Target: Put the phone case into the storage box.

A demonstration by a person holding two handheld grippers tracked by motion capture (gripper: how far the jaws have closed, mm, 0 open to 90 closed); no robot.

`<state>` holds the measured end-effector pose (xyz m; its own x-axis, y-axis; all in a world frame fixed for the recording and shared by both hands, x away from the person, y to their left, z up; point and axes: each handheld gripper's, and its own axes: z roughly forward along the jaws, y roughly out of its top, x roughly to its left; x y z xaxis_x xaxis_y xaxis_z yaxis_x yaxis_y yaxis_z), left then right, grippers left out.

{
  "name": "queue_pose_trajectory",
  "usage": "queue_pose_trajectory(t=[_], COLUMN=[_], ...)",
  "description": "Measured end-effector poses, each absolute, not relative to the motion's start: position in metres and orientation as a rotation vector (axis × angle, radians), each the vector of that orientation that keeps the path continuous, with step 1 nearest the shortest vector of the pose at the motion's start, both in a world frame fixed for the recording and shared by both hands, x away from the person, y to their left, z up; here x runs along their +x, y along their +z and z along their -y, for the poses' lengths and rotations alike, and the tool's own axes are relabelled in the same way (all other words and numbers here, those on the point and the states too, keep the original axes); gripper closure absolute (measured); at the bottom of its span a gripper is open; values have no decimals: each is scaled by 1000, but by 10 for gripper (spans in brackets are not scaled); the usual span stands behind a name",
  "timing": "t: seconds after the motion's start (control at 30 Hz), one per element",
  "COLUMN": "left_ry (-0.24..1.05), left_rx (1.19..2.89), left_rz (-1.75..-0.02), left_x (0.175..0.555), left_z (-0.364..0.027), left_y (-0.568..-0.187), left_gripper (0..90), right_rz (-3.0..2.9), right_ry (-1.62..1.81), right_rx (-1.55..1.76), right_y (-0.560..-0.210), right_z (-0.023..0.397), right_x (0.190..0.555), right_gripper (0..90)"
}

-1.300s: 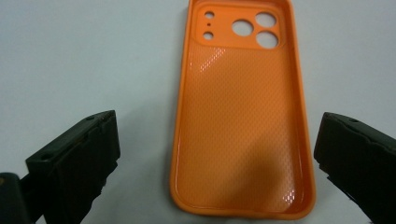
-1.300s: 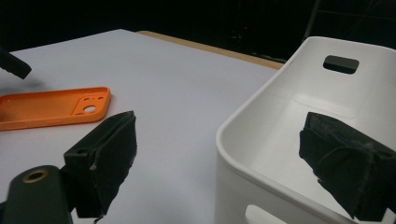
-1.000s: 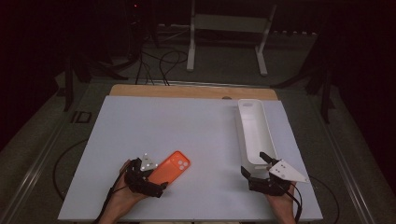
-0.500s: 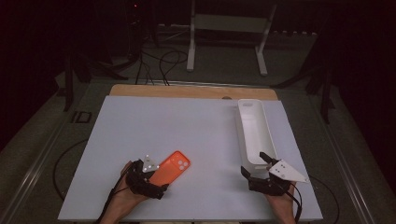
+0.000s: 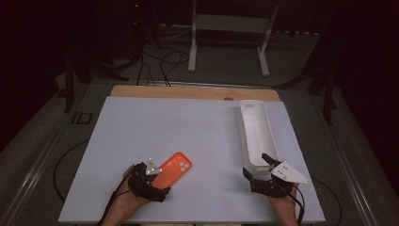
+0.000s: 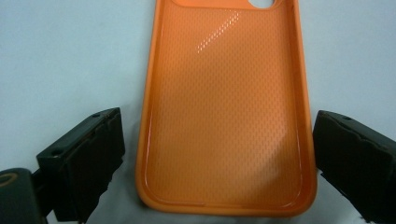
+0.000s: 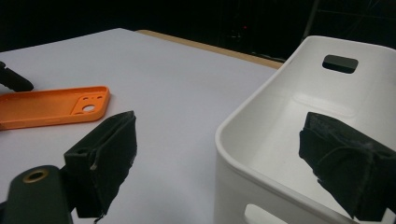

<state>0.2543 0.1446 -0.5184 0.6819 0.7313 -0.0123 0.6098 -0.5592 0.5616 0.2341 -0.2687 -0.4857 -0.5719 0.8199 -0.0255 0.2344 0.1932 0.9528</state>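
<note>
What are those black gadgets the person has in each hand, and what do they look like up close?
They are two hand-held grippers. The left gripper and right gripper are both black, each ending in two chunky, blocky black jaws with ridged faces. Each carries a pale grey three-cornered plate dotted with small holes on top. A thin black cable trails back from each along the forearm. No sleeves show at the forearms.

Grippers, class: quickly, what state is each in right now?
Left gripper: open, jaws either side of the orange phone case.
Right gripper: open, straddling the white bin wall.
</note>
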Motion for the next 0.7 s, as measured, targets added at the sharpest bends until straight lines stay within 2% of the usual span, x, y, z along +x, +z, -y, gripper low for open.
queue_pose_trajectory(t=[0.13, 0.27, 0.7], left_ry=[299, 294, 272], left_rx=[2367, 2378, 2408], left_rz=[-1025, -1010, -1004], left_x=[254, 252, 255], left_z=[-145, -145, -144], left_y=[-517, -515, -514], left_gripper=[81, 157, 152], right_rz=[-1926, -1926, -1933], right_ry=[1386, 1383, 1379], right_rx=[984, 985, 983], right_y=[-486, -486, -486], right_z=[269, 269, 266], right_x=[234, 234, 235], right_gripper=[113, 113, 114])
